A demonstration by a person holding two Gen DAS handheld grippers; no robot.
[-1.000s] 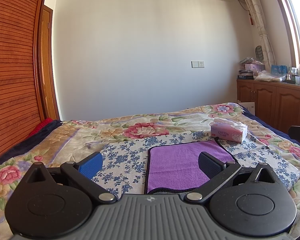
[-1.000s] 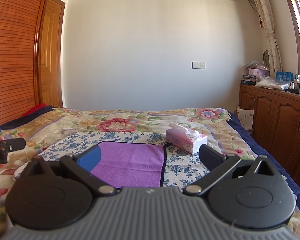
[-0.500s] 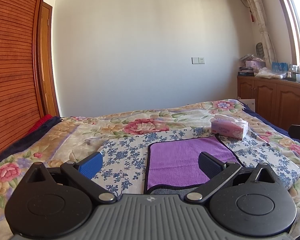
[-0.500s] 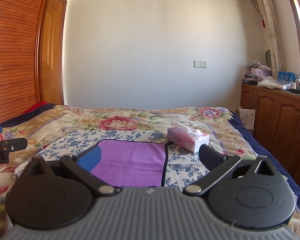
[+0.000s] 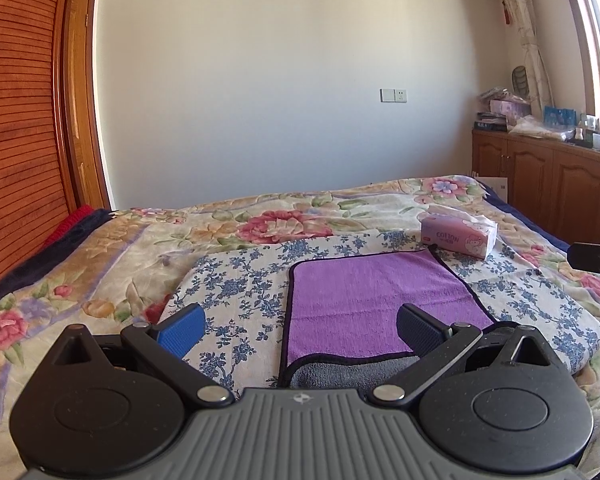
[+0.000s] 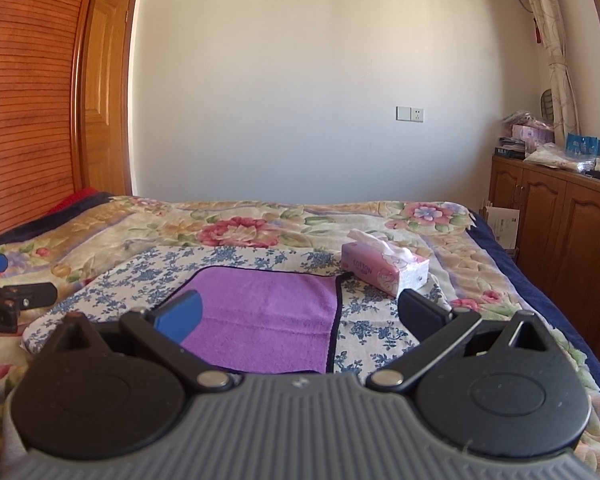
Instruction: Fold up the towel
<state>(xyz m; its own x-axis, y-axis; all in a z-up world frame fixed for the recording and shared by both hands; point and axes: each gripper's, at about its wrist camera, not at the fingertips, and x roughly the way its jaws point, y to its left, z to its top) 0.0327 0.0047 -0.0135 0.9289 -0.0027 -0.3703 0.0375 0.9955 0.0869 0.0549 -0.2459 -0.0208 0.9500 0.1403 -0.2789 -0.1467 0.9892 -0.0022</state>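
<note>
A purple towel (image 5: 372, 296) with a dark hem lies on a blue-flowered cloth (image 5: 240, 280) on the bed. Its near edge is turned over and shows a grey underside (image 5: 352, 374). It also shows in the right wrist view (image 6: 268, 316). My left gripper (image 5: 300, 328) is open and empty, hovering over the towel's near left corner. My right gripper (image 6: 300, 318) is open and empty over the towel's near right part. The left gripper shows at the left edge of the right wrist view (image 6: 8, 300).
A pink tissue box (image 5: 458, 236) stands just past the towel's far right corner; it also shows in the right wrist view (image 6: 384, 268). A flowered blanket (image 5: 260, 224) covers the bed. Wooden cabinets (image 5: 548, 184) line the right wall, a slatted wardrobe (image 5: 16, 160) the left.
Both grippers have tilted down and moved slightly closer to the towel. The grey turned-over edge has come into view. Both jaws stay open.
</note>
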